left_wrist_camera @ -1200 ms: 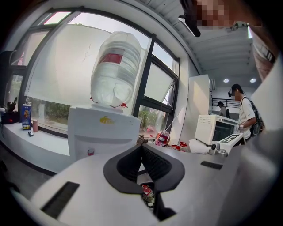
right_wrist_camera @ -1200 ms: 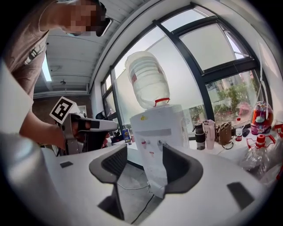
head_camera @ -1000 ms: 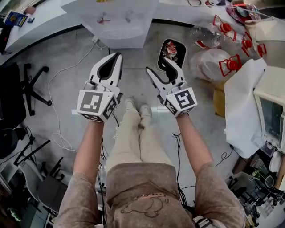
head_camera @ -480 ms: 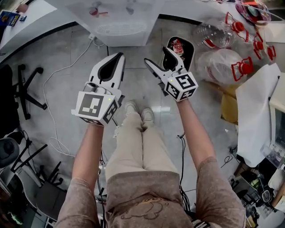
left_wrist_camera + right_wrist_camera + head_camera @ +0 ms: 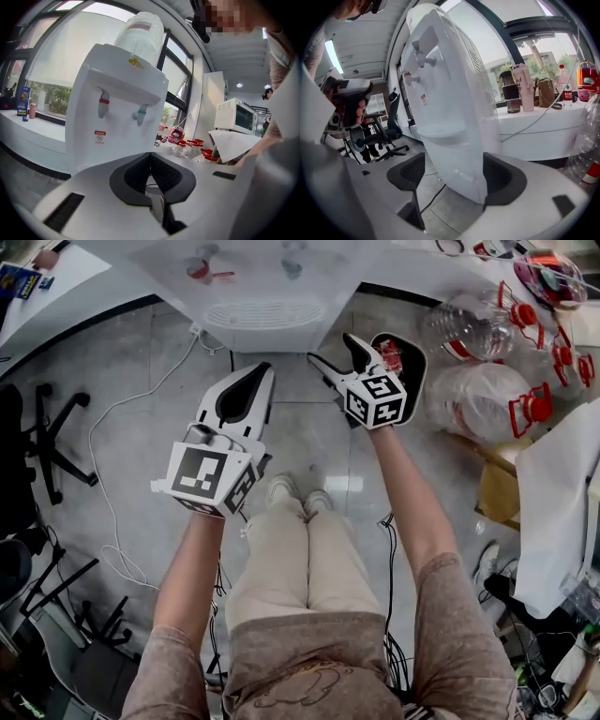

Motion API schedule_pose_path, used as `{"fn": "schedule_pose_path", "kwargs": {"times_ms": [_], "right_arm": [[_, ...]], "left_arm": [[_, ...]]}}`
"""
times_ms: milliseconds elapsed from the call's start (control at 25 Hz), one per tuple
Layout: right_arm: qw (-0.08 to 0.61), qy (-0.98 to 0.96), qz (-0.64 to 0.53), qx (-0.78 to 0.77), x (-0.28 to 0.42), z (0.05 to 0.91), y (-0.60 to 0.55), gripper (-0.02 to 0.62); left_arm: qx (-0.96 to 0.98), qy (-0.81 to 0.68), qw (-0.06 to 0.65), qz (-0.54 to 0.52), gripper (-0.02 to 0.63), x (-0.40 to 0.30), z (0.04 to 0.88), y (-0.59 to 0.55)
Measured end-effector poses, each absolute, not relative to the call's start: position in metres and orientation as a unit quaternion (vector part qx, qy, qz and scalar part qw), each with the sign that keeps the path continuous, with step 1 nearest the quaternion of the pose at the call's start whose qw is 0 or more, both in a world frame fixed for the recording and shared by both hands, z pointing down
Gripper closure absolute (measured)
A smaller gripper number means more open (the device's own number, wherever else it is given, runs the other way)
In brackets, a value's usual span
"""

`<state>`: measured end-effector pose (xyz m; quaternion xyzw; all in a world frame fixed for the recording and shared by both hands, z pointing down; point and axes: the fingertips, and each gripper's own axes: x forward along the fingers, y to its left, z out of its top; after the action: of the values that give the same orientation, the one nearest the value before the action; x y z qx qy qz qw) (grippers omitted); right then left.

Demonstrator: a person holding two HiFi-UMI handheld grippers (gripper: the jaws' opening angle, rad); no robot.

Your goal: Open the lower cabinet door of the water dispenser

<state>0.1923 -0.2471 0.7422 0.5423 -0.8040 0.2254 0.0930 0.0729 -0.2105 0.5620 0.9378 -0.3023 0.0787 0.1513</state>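
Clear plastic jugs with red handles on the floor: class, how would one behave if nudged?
Probably light: this clear plastic jug with a red handle looks empty. On its side, it would likely roll. Thin walls may dent.

Person: grey-brown short-sleeved T-shirt [image 5: 309, 652] with an outline drawing on the front, beige trousers [image 5: 300, 554], pale shoes [image 5: 279, 488]. Left gripper [image 5: 260, 372] and right gripper [image 5: 333, 348]: white moulded shells, black ribbed pads [image 5: 165, 174] inside. Each carries a white cube with black square markers: left cube [image 5: 208, 479], right cube [image 5: 378, 399].
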Motion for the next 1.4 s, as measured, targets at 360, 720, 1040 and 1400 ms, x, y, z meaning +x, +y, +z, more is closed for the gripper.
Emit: {"fn": "schedule_pose_path", "kwargs": {"times_ms": [360, 720, 1040, 1400], "right_arm": [[0.155, -0.796, 0.226, 0.539, 0.209, 0.806, -0.295, 0.219], [0.153, -0.789, 0.232, 0.547, 0.206, 0.805, -0.322, 0.253], [0.142, -0.779, 0.244, 0.561, 0.206, 0.804, -0.322, 0.262], [0.137, -0.764, 0.251, 0.579, 0.197, 0.805, -0.298, 0.273]], "left_arm": [[0.939, -0.293, 0.159, 0.082, 0.588, 0.086, 0.59, -0.218], [0.935, -0.295, 0.176, 0.083, 0.589, 0.079, 0.594, -0.224], [0.933, -0.298, 0.183, 0.09, 0.589, 0.073, 0.593, -0.223], [0.929, -0.303, 0.193, 0.089, 0.589, 0.07, 0.588, -0.224]]}}
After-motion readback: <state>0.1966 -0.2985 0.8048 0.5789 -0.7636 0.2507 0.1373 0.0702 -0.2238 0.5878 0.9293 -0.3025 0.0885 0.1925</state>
